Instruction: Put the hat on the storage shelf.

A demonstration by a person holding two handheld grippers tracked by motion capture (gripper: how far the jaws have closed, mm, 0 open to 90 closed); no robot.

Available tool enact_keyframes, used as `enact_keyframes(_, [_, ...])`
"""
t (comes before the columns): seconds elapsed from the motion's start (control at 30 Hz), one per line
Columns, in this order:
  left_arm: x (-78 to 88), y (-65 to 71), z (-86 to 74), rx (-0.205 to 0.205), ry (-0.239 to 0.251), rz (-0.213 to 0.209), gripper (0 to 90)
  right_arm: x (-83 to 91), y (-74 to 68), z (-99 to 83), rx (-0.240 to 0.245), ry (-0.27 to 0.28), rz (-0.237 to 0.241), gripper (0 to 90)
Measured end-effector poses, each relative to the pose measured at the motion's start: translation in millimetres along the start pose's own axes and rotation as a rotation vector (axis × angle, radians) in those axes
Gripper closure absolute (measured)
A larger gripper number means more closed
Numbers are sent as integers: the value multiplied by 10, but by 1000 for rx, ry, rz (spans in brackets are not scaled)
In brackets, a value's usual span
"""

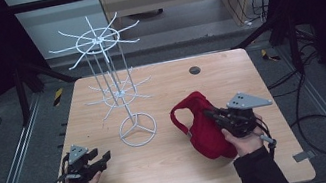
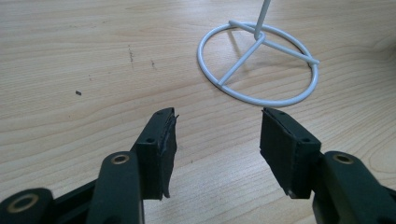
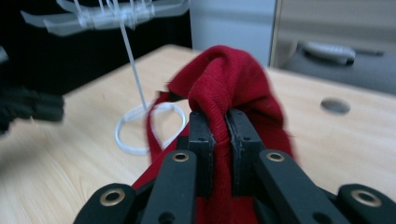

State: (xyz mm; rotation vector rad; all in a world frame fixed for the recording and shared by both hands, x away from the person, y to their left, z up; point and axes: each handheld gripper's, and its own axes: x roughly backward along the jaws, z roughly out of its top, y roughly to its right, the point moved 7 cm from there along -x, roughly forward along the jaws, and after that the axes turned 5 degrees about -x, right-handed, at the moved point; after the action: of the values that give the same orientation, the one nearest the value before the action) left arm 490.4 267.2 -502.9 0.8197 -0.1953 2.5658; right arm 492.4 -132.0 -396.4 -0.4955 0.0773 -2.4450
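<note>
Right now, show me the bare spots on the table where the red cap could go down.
The table is bare along the near edge between the left gripper and the red cap, and at the far right corner beyond the cap. It is crowded around the white wire rack.

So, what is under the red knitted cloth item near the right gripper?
Under the red knitted cloth item lies the light wooden table. The right gripper pinches a fold. Anything beneath the cloth is covered.
</note>
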Motion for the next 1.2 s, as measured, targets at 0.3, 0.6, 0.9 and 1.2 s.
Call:
enact_keyframes(0.3, [-7,-10,-3,4,0,0,454,285,-26,493,-40,181,41,822])
enact_keyframes(0.6, [-8,-17,-3,9,5,2,451,339,-98,892,-66,308,20,823])
enact_keyframes(0.9, [-15,-28,-10,6,1,9,445,386,-192,1268,-96,395,29,823])
enact_keyframes(1.2, [-20,-27,-13,4,0,6,445,447,-371,1696,-86,479,40,823])
